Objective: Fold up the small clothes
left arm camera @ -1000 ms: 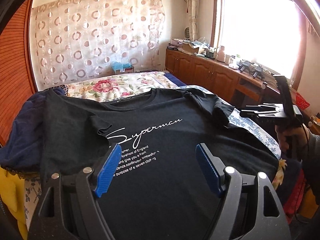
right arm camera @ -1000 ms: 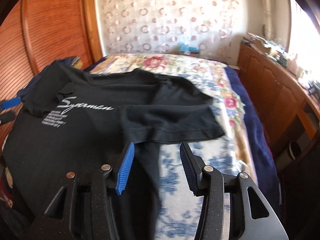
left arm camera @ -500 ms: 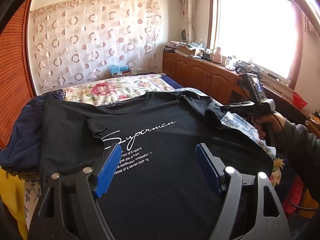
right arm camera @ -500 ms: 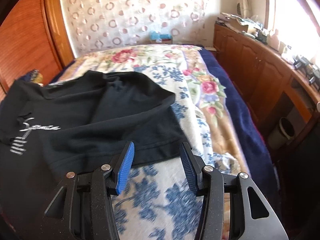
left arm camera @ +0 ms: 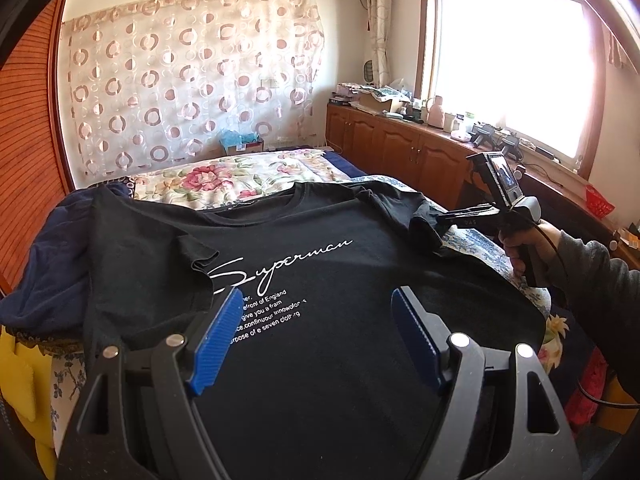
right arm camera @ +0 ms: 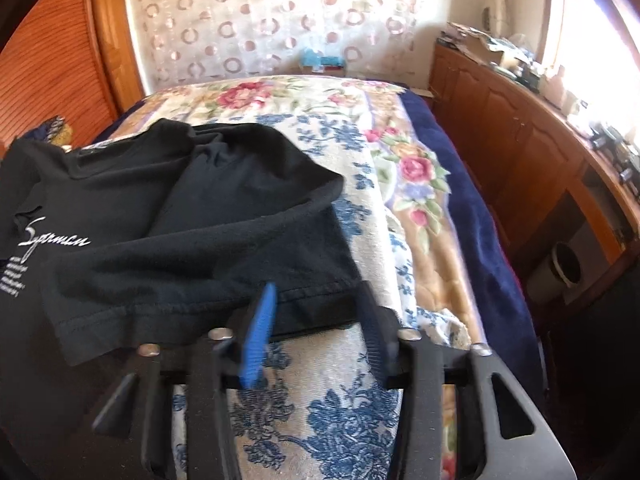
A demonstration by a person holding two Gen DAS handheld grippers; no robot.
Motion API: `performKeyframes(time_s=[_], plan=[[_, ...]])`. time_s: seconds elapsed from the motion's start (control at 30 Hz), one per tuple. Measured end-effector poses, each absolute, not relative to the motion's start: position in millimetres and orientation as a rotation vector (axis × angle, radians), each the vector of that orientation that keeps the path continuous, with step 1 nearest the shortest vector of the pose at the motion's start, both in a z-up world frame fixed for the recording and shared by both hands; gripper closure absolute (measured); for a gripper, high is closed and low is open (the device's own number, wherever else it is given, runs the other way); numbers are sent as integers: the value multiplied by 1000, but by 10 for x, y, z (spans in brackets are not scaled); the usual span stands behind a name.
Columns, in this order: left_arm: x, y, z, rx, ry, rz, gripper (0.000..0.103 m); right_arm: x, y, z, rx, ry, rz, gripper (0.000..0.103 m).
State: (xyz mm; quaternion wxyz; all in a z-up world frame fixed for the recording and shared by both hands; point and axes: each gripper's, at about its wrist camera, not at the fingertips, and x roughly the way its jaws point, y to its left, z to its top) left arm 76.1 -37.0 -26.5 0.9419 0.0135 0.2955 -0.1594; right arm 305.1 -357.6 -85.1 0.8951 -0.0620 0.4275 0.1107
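Right gripper motion-blurred – T-shirt hem under it indistinct – shirt's lower part cut off

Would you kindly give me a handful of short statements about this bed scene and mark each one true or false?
1. The black T-shirt lies print side up on the bed. True.
2. The left hand-held gripper is clamped on the shirt's collar. False: it stands open over the lower front of the shirt, with nothing between its fingers.
3. The right hand-held gripper is at the hem of a sleeve, its jaws closing with the hem between them. True.
4. The bedspread is plain white. False: it has a floral print in blue and pink.
5. The print on the shirt reads "Batman". False: it reads "Superman" in white script.
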Motion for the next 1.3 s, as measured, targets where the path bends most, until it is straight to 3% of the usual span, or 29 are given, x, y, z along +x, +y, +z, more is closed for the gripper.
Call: performKeyframes(time_s=[0.1, 0.47, 0.73, 0.77, 0.8, 0.87, 1.3], plan=[[755, -358, -273, 21, 603, -320, 26, 3040, -3483, -826, -168, 901, 243, 102], [709, -233, -339, -17, 598, -299, 26, 2873, -2588, 54, -230, 696, 504, 102], [696, -118, -370, -35, 599, -281, 26, 3000, -1681, 191, -289, 660, 647, 102], [698, -113, -381, -41, 600, -280, 26, 3015, -1646, 185, -295, 660, 636, 99], [700, -99, -391, -48, 601, -280, 26, 3009, -1624, 174, -303, 664, 622, 85], [702, -74, -402, -54, 603, -279, 26, 3000, -1642, 150, -308, 665, 594, 70], [714, -85, -452, -53, 611, -285, 26, 2602, -2333, -599, -284, 825, 478, 70]])
